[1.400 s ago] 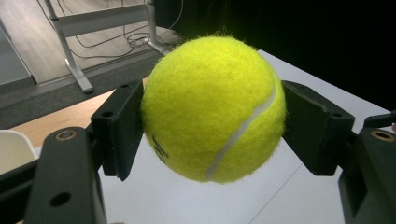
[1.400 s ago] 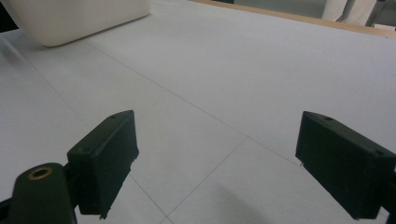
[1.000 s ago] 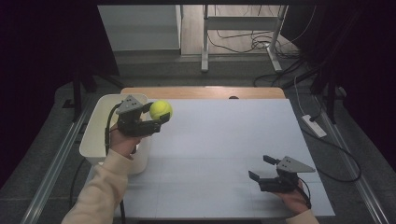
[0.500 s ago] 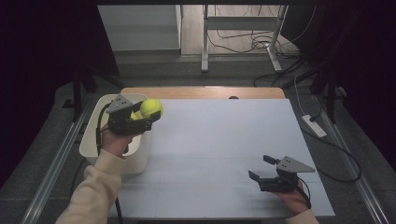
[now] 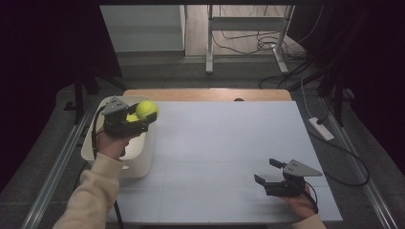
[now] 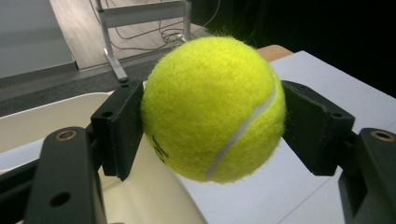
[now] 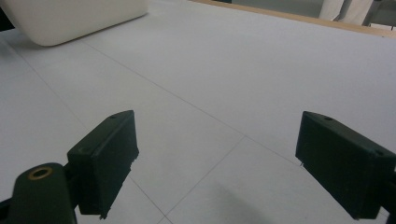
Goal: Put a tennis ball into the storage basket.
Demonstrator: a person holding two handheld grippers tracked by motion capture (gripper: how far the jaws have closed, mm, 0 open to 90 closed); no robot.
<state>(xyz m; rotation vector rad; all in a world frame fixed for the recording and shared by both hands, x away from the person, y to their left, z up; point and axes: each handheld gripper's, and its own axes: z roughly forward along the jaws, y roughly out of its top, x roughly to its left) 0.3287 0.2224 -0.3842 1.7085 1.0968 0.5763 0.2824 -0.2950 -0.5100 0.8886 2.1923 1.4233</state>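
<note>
- Leftmost in the high view, a white bin (image 5: pixel 143 157) stands at the left edge of the table (image 5: pixel 229 143), half on the pale sheet and half overhanging it.
- Inside that bin, just behind the left gripper's body, a second yellow ball (image 5: pixel 131 117) shows in part.
- Above the bin's right rim, the left gripper (image 5: pixel 143 116) is held up by the person's left hand (image 5: pixel 112 143), a cream sleeve (image 5: pixel 90 195) running down to the bottom edge.
- Between its jaws sits a tennis ball (image 5: pixel 147 109), clamped from both sides; the left gripper view shows the ball (image 6: pixel 213 109) pressed against a black pad on each flank, its white seam curving down the right side, with the bin's inner wall (image 6: pixel 56 116) beneath and behind it and the pale sheet to the right.
- Across the middle, the table surface is bare pale sheet with a wooden strip (image 5: pixel 205 94) along its far edge.
- Far right and near the front edge, the right gripper (image 5: pixel 265 172) rests low over the sheet in the person's right hand (image 5: pixel 298 200), its jaws spread wide apart with nothing between them.
- Its own view confirms this: two black pads (image 7: pixel 105 161) stand well apart over the sheet, and the bin's lower corner (image 7: pixel 70 21) sits at upper left.
</note>
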